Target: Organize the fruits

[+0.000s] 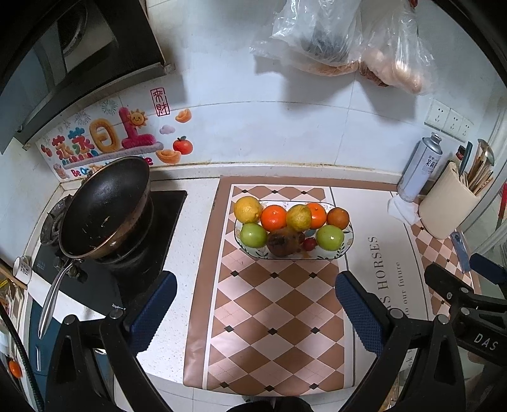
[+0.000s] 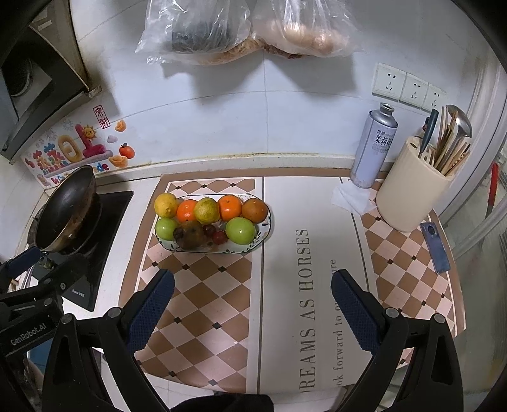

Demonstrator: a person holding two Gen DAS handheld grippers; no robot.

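Note:
An oblong patterned plate [image 1: 343,250] [image 2: 266,233] sits on the checkered mat, loaded with fruit. Along its back run a lemon [image 1: 247,209] [image 2: 165,205], an orange [image 1: 274,217] [image 2: 189,211], a second lemon [image 1: 298,217], another orange [image 1: 317,215] and a darker orange [image 1: 338,218] [image 2: 255,210]. In front lie two green apples [image 1: 253,234] [image 1: 330,237] [image 2: 240,230], a brown wrinkled fruit [image 1: 284,242] [image 2: 189,234] and small red fruits [image 1: 310,243] [image 2: 218,237]. My left gripper [image 1: 255,293] and right gripper [image 2: 253,290] both hang open and empty, short of the plate.
A black wok [image 1: 106,206] [image 2: 68,210] rests on the stove at left. At right stand a spray can [image 2: 374,145], a cream utensil holder [image 2: 415,196], a tissue [image 2: 353,198] and a blue phone [image 2: 435,247]. Plastic bags [image 2: 247,28] hang on the tiled wall.

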